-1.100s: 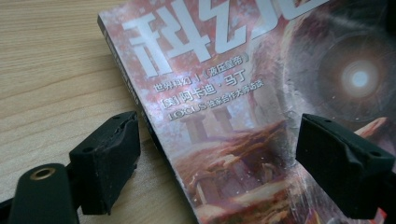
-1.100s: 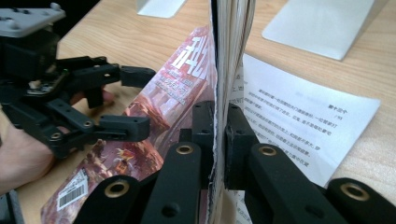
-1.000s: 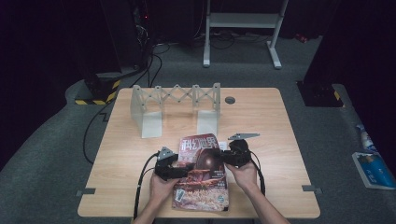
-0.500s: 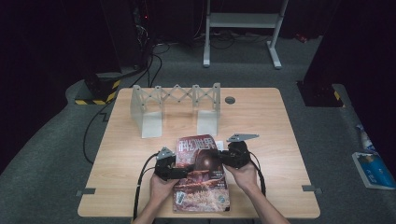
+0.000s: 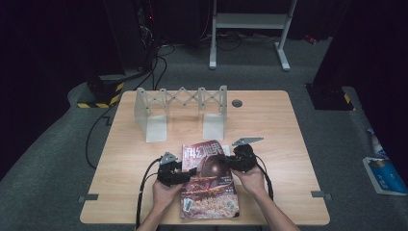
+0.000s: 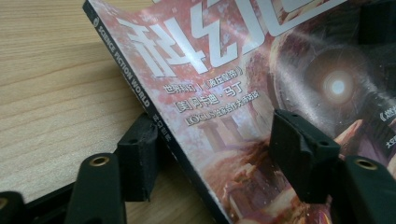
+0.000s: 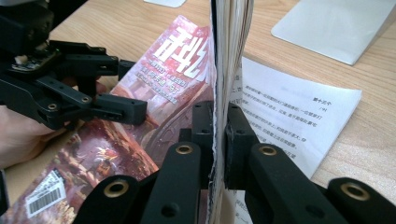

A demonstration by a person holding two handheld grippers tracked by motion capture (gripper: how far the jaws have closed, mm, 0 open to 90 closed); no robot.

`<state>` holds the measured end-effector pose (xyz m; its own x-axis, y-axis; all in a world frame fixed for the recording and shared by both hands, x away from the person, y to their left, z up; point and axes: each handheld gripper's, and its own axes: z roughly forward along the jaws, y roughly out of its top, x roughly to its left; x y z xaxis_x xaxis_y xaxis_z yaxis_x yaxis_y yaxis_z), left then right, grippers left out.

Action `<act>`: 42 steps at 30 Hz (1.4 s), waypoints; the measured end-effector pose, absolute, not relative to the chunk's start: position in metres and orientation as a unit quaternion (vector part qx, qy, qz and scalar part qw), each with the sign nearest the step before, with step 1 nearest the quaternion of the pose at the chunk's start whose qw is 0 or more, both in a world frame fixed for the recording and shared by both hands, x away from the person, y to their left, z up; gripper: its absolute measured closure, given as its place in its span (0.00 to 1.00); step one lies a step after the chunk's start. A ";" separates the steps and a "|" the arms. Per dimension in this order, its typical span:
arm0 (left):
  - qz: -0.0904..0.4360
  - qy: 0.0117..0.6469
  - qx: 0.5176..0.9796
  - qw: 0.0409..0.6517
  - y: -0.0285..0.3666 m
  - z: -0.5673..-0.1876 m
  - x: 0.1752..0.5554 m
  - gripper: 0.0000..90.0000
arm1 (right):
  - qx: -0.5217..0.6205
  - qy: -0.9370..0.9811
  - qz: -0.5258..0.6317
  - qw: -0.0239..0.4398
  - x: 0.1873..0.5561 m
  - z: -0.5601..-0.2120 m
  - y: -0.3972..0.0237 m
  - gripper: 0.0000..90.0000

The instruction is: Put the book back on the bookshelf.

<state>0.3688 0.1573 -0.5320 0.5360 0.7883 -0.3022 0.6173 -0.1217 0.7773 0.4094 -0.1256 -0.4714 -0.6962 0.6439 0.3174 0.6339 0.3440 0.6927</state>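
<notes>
While right gripper [image 7: 215,123] jaws pinch the magazine [image 5: 207,180] edge, left gripper [image 6: 219,158] jaws—closing—straddle its spine.

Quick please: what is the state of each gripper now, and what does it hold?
Left gripper: jaws have just been closing around the spine edge of the red glossy magazine, not yet pressing.
Right gripper: shut on the magazine's page edge.

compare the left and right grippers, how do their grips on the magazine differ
The right gripper has its jaws clamped on the magazine's page edge; the left gripper straddles the spine, jaws gapped, not pressing, and has just been closing. In the high view the right gripper sits at the magazine's right edge, the left at its left. Both are black, hand-held, and at the same magazine.
</notes>
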 end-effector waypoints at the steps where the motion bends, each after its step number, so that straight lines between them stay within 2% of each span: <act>1: 0.093 0.474 0.743 0.464 0.157 -0.532 0.369 0.42 | 0.389 0.822 0.416 0.007 0.410 -0.472 -0.125 0.95; 9: 0.099 0.487 0.735 0.462 0.157 -0.533 0.369 0.62 | 0.410 0.825 0.389 0.022 0.412 -0.484 -0.124 0.91; 13: 0.097 0.487 0.734 0.463 0.157 -0.534 0.369 0.65 | 0.422 0.819 0.387 0.024 0.413 -0.488 -0.126 0.87; 18: 0.096 0.487 0.734 0.463 0.157 -0.534 0.370 0.67 | 0.433 0.819 0.376 0.035 0.414 -0.490 -0.130 0.75; 23: 0.095 0.488 0.733 0.464 0.157 -0.534 0.370 0.68 | 0.448 0.812 0.369 0.066 0.409 -0.490 -0.142 0.70; 27: 0.096 0.488 0.733 0.464 0.157 -0.534 0.370 0.67 | 0.467 0.796 0.378 0.080 0.404 -0.489 -0.156 0.72; 33: 0.096 0.488 0.733 0.464 0.156 -0.534 0.370 0.67 | 0.495 0.792 0.343 0.098 0.403 -0.498 -0.165 0.89; 42: 0.091 0.489 0.732 0.466 0.157 -0.534 0.370 0.67 | 0.494 0.800 0.327 0.097 0.407 -0.510 -0.149 0.95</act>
<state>0.3701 0.1572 -0.5338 0.5052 0.8008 -0.3218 0.6310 -0.0884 0.7707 0.4074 -0.1492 -0.5102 -0.4926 0.8538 0.1684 0.7274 0.2977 0.6183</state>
